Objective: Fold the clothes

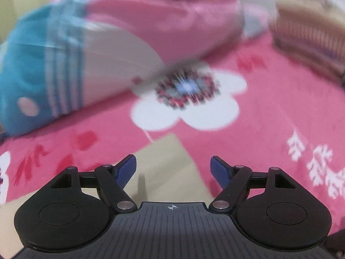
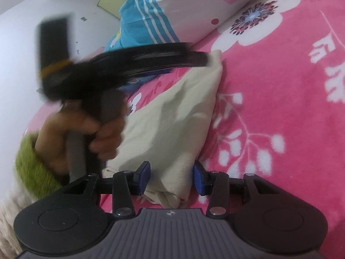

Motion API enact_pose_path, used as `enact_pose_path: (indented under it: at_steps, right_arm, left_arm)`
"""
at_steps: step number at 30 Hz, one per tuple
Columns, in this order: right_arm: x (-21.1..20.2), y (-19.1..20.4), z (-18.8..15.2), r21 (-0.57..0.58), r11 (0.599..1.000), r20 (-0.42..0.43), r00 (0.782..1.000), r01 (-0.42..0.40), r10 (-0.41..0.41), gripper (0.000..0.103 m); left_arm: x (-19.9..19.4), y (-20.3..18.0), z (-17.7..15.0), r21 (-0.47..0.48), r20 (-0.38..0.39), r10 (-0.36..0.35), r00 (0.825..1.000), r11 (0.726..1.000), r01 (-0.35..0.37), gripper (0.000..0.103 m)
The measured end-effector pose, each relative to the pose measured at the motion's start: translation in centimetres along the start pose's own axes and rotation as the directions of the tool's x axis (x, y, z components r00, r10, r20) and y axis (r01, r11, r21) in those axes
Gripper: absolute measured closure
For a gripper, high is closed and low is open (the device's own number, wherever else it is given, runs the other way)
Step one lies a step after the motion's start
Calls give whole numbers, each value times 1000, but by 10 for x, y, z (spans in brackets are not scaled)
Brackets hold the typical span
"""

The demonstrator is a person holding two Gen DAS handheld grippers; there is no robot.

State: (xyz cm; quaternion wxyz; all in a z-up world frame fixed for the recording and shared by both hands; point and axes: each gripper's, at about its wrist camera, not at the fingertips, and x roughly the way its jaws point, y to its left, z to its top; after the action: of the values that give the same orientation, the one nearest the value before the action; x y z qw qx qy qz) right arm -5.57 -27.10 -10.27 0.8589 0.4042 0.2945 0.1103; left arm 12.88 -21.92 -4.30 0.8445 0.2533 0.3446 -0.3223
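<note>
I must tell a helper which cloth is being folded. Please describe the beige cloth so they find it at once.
Start from the pink flowered blanket that covers the bed. The beige cloth lies on it, below the big white flower. It is the only plain, unpatterned fabric, and the right tongs grip its near end.

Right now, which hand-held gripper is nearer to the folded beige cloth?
Right. The right hand-held gripper has the beige cloth between its fingers; the left hand-held gripper hovers open over the cloth's far corner.
</note>
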Motion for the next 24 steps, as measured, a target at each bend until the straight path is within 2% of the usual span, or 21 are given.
enact_pose_path:
  at_steps: [4,8,11,12,13,14,15,18,22,24]
  right_arm:
    - [0,1,-3,2,1000,17,1000,9,-9,58]
    - [-1,2,-5,4,1000,27,1000,13,-14,58]
    - [3,3,-4,9,1000,44,999,14,-15,59]
    - [4,4,-5,5,1000,54,998,17,-17,64]
    - [4,4,-6,-3,1000,68,997,23,-23,74]
    - [4,5,-7,-10,1000,80,996,27,-26,78]
    - [1,5,-8,-15,1000,91,996,25,-23,84]
    - [-8,6,-9,-25,1000,128,992,8,-5,90]
    - [-23,10,-9,-40,999,169,985,-15,22,92]
    - [-35,6,-8,-31,999,185,982,-24,29,93]
  left_arm:
    - [22,-11,-1,67,-100,60,993,996,-54,39]
    - [24,-10,-4,59,-130,70,989,996,-63,48]
    - [22,-9,-6,59,-136,66,988,997,-58,61]
    - [21,-9,-6,57,-136,63,989,997,-55,67]
    - [20,-10,-5,56,-133,59,989,997,-52,76]
    - [18,-11,-5,53,-129,55,990,997,-48,80]
    - [17,-12,-4,45,-124,46,991,998,-41,93]
    - [10,-11,-1,-5,-104,16,994,1000,-16,98]
    - [-2,-5,10,-122,-93,-33,995,992,22,99]
    - [-9,-10,17,-146,-77,-61,995,988,49,99]
